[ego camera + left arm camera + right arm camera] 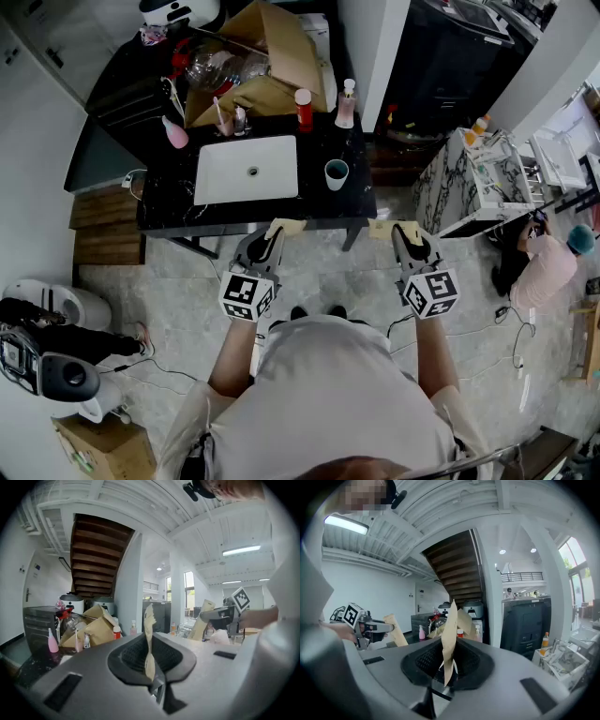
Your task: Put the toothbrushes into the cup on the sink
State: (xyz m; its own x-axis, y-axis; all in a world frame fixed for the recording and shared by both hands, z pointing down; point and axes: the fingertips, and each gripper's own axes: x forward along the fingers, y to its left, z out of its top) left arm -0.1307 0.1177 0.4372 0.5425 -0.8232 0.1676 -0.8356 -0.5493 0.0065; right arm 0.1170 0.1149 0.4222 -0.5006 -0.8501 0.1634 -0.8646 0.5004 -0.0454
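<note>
A black counter (356, 202) holds a white sink basin (247, 169), and a pale teal cup (337, 173) stands to the basin's right. Both grippers hover level over the floor just short of the counter's front edge. My left gripper (275, 234) is shut on a flat tan paper packet (285, 228), which shows edge-on between the pads (149, 634). My right gripper (405, 236) is shut on a second tan paper packet (407, 230), likewise thin and upright (450, 644). Whatever the packets contain is hidden. Two thin pink upright items (221, 117) stand behind the basin.
Behind the basin are a pink bottle (174, 132), a red-capped bottle (304, 109), a clear pump bottle (346, 103) and an open cardboard box (272, 56). A marbled cabinet (459, 187) and a crouching person (548, 267) are at right; wooden steps (103, 230) at left.
</note>
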